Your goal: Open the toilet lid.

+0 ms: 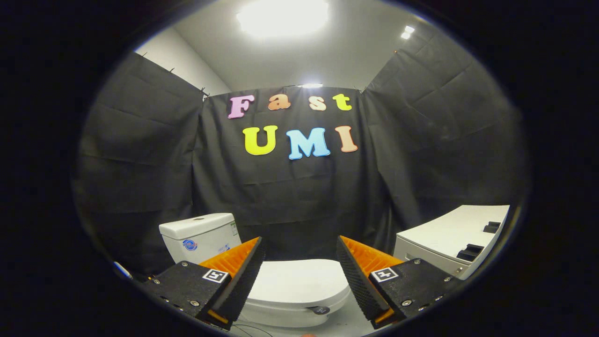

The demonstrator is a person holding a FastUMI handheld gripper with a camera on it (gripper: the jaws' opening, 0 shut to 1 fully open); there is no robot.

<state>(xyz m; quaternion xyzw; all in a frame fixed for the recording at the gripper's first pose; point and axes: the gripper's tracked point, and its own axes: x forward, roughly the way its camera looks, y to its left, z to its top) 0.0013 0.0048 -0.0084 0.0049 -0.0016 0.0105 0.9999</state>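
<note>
A white toilet stands low ahead of me, its lid (299,283) lying flat and closed over the bowl. The white tank (201,236) rises behind it to the left, partly hidden by my left finger. My gripper (299,248) hovers above and in front of the lid, open wide, with nothing between its fingers. The lid shows through the gap between the two fingers, a little beyond their tips. A small dark fitting (320,310) sits at the bowl's near right rim.
A white appliance-like box (451,236) with dark recesses on its top stands to the right of the toilet. Black cloth walls close in the booth behind and on both sides. Pale floor (341,323) lies beside the bowl.
</note>
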